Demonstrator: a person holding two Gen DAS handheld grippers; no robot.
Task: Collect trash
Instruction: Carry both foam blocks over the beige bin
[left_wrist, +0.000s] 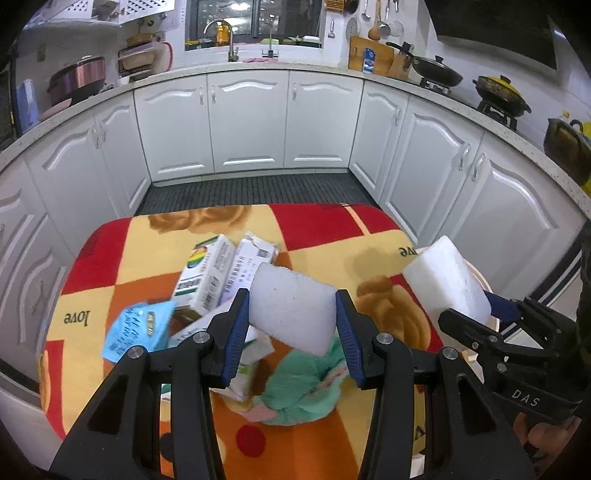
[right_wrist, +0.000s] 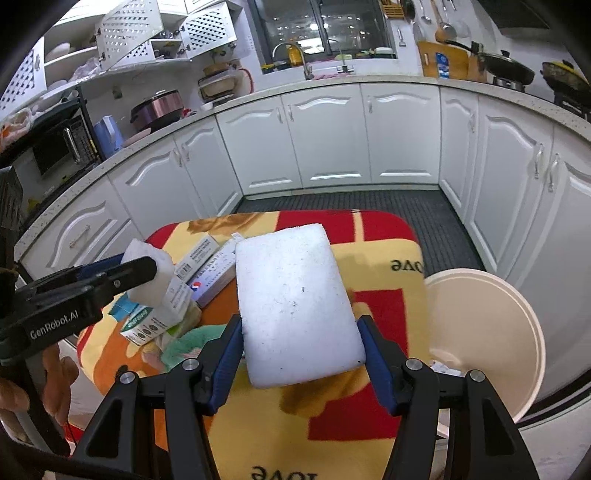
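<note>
My left gripper (left_wrist: 291, 317) is shut on a white foam block (left_wrist: 291, 308) and holds it above the pile of trash on the table. My right gripper (right_wrist: 299, 343) is shut on a larger white foam slab (right_wrist: 295, 306), held above the table near the cream bin (right_wrist: 517, 332). The right gripper with its slab (left_wrist: 448, 280) shows at the right of the left wrist view. The left gripper with its block (right_wrist: 149, 275) shows at the left of the right wrist view. The pile holds medicine boxes (left_wrist: 207, 277), a blue packet (left_wrist: 135, 328) and a green cloth (left_wrist: 303, 384).
The small table wears a red, yellow and orange blanket (right_wrist: 369, 236). The cream bin stands at its right side, with some scraps inside. White kitchen cabinets (left_wrist: 247, 122) ring the room beyond a dark floor mat (left_wrist: 258, 190). Pans sit on the stove at right.
</note>
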